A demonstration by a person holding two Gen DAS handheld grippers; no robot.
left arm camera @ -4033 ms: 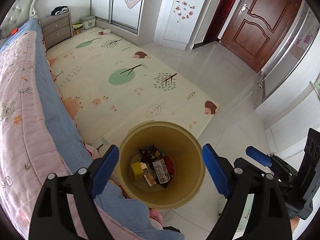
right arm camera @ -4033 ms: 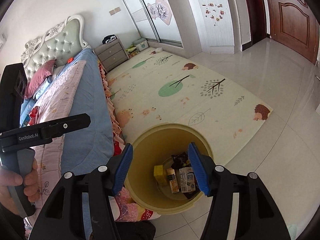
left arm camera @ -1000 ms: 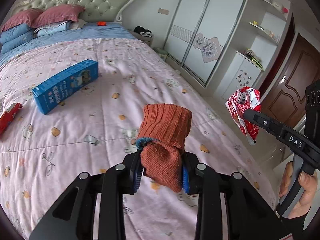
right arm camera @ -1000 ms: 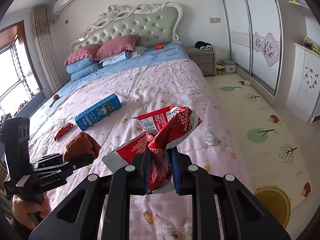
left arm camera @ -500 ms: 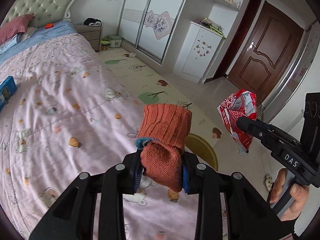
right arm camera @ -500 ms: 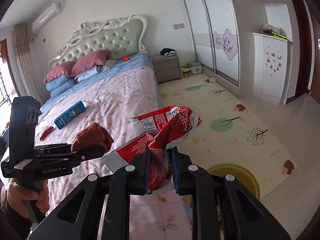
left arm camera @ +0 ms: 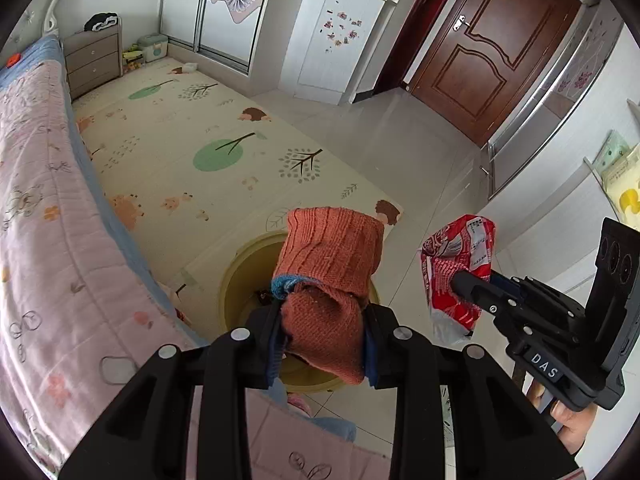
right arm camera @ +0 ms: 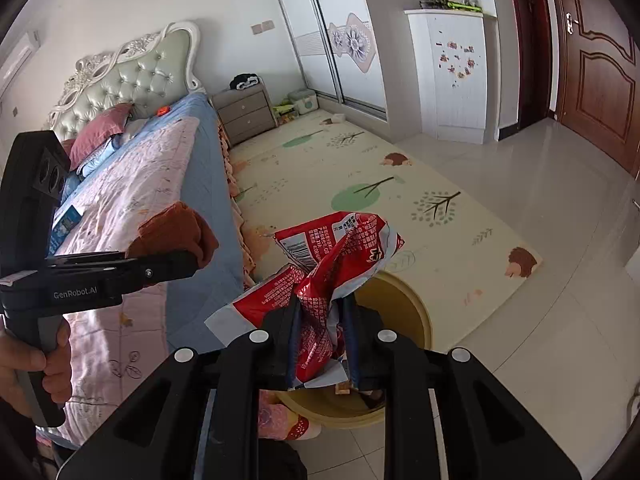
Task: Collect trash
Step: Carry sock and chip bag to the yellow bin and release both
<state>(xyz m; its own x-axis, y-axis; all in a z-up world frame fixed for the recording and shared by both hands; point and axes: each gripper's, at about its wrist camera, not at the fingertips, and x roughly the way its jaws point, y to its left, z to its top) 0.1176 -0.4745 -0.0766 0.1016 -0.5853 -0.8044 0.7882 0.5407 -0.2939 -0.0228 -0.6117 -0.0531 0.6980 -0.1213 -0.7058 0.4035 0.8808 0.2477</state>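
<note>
Left wrist view, from left to right: the pink quilted bed runs down the frame's edge, the yellow waste bin stands on the floor beside it, and the left gripper is clamped on a balled rust-orange sock held just above the bin's mouth. To the right, the right gripper pinches a crumpled red snack wrapper, near the bin but off to its side. Right wrist view, left to right: a hand holds the left gripper with the sock over the bed's edge; at centre the right gripper is closed tight on the wrapper, in front of the bin's rim.

Both items look light. The knitted sock is soft and squashes between the pads, so a grip across its bunched middle should hold. The foil wrapper is thin, slick and springy; pinching its crushed waist, as here, seems safer than a loose corner.
</note>
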